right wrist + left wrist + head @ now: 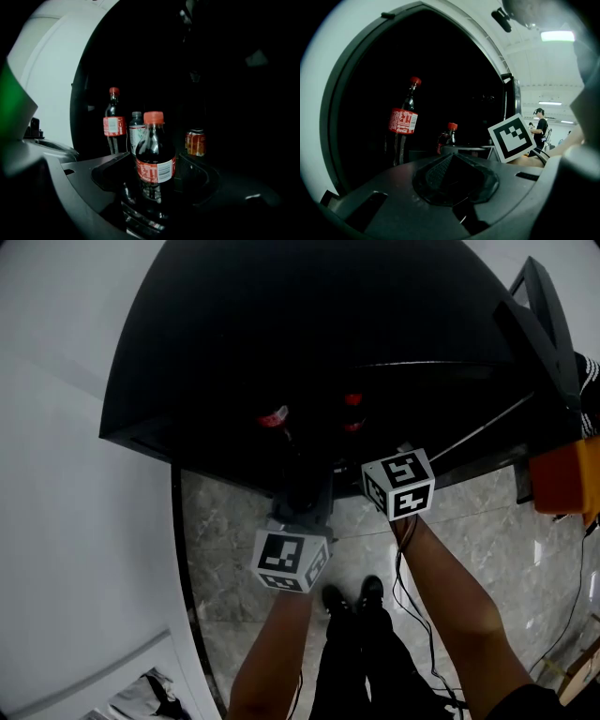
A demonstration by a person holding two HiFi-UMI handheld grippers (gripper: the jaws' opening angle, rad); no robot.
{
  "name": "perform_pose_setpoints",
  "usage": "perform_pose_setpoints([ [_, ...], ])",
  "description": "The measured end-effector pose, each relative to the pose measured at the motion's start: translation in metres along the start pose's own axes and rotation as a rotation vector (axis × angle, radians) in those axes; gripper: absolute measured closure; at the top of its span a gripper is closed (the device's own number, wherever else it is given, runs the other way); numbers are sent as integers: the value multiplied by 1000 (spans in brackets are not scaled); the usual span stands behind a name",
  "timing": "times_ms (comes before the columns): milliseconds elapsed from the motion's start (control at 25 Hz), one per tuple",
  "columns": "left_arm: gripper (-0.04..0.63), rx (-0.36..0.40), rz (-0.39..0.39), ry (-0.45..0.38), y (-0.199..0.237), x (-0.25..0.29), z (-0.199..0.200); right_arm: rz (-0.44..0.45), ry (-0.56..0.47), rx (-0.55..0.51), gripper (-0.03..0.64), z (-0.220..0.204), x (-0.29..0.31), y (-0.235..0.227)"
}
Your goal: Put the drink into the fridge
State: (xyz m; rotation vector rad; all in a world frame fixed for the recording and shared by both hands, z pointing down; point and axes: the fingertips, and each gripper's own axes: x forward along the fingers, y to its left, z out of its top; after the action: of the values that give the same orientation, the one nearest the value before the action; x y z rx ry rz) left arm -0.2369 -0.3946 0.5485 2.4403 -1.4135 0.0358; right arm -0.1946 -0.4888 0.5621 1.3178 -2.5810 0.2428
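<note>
right gripper (154, 165) jaws clasp the cola bottle (153, 140) at its labelled waist; full, heavyish, smooth plastic, probably slippery. left gripper (452, 174) jaws pressed together, empty.

2 red-cap cola btls (155, 157) (114, 125), 1 grey-cap btl (135, 129) w/ pale label, 1 orange can (195, 143)

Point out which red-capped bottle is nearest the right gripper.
The front bottle, standing between the jaws of the right gripper. The taller bottle with a red cap stands farther back to the left, untouched.
</note>
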Motion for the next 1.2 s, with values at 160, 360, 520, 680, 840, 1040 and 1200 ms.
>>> perform_pose_setpoints([
  [160,583,-14,9,30,-13,-26,6,-20,15,46,296,2,-32,12],
  [360,583,-54,0,53,-45,-59,24,39,58,59,299,12,-89,47],
  [520,583,-50,-23,46,-84,-106,52,79,52,-2,472,43,-149,86],
  [680,583,-43,-55,17,-110,-150,85,156,25,-39,563,84,-202,125],
  [840,583,8,-95,-15,-145,-190,112,252,7,-23,592,121,-256,155],
  [1040,583,23,-131,-78,-197,-240,141,349,-20,-44,594,152,-335,174],
  [1200,583,9,-180,-83,-259,-278,145,419,-69,-70,594,167,-410,178],
])
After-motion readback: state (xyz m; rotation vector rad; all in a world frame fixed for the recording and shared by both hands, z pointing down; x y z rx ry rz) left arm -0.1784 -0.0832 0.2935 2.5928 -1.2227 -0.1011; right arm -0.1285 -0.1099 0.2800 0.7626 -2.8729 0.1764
